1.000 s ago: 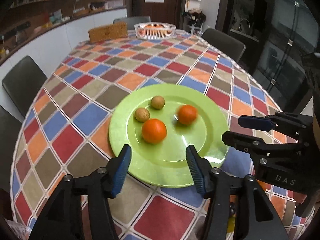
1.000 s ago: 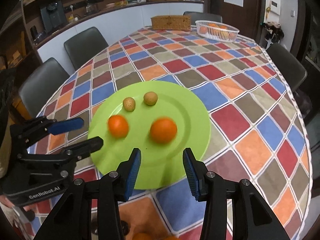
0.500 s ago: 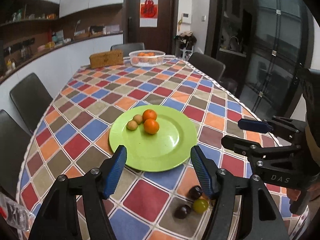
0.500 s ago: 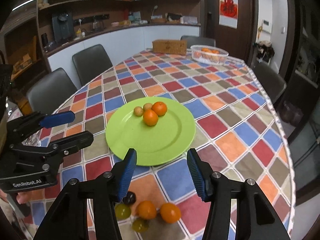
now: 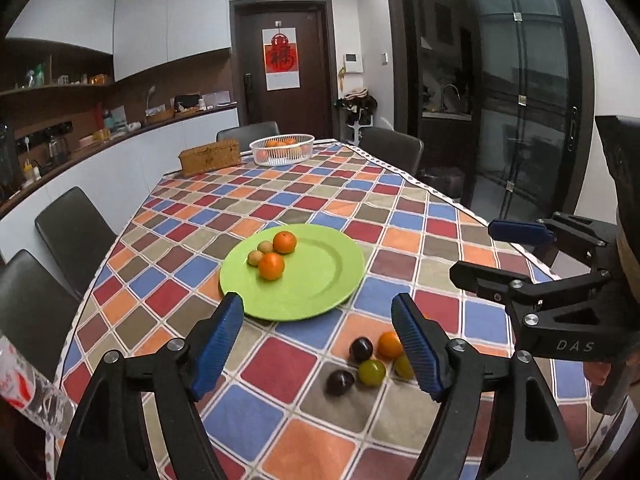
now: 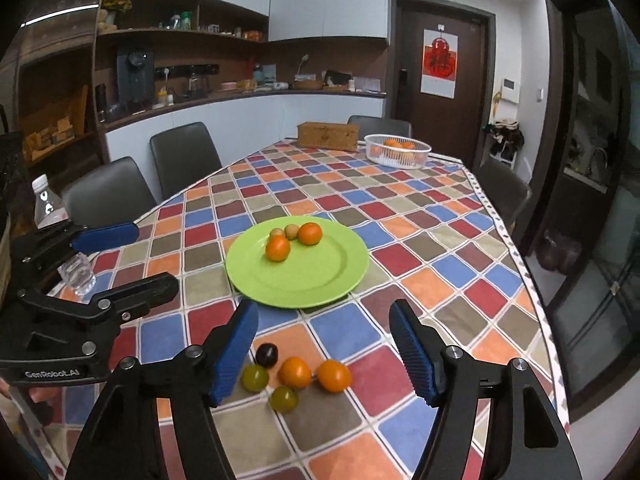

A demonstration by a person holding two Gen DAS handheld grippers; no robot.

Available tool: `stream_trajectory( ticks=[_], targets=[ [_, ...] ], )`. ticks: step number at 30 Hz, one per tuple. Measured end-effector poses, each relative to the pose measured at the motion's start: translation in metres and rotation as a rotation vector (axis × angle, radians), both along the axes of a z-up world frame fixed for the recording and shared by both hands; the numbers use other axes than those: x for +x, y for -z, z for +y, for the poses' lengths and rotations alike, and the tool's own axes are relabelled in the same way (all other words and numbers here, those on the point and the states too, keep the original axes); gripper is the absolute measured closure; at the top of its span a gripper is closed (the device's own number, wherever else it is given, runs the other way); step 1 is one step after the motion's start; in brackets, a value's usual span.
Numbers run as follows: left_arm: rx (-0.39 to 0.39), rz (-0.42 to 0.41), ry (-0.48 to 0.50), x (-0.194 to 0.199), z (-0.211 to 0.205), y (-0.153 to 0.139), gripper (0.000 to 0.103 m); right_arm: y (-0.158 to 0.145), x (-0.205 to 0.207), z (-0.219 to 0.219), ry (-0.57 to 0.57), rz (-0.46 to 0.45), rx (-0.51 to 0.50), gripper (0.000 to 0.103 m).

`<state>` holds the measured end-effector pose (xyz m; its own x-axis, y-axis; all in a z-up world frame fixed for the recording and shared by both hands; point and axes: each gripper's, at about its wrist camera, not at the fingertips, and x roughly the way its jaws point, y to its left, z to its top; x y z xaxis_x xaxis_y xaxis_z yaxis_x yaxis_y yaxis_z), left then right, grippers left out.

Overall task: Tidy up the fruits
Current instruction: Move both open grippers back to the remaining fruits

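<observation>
A green plate on the checkered tablecloth holds two oranges and two small tan fruits. In front of the plate lie loose fruits: two dark plums, green ones and two oranges. My left gripper is open and empty above the near table, left of the loose fruits. My right gripper is open and empty, just above the loose fruits.
A white basket of oranges and a woven box stand at the table's far end. Dark chairs surround the table. A plastic bottle stands at the left edge.
Both grippers have pulled back and up from the plate. The loose fruits in front of the plate have come into view. The fruits on the plate now sit bunched together.
</observation>
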<state>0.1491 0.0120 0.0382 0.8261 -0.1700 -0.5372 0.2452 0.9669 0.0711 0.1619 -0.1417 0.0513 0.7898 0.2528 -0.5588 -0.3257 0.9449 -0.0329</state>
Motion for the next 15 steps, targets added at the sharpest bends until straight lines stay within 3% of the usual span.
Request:
stream_trajectory(
  ticks=[8,15],
  targets=[
    [0.026,0.004,0.031,-0.022,-0.005,0.023,0.027,0.019,-0.025,0.000,-0.034,-0.012,-0.029,0.034],
    [0.069,0.018,0.084,-0.024,-0.008,0.044,0.027,0.046,-0.029,0.005,-0.055,0.056,-0.049,0.034]
  ],
)
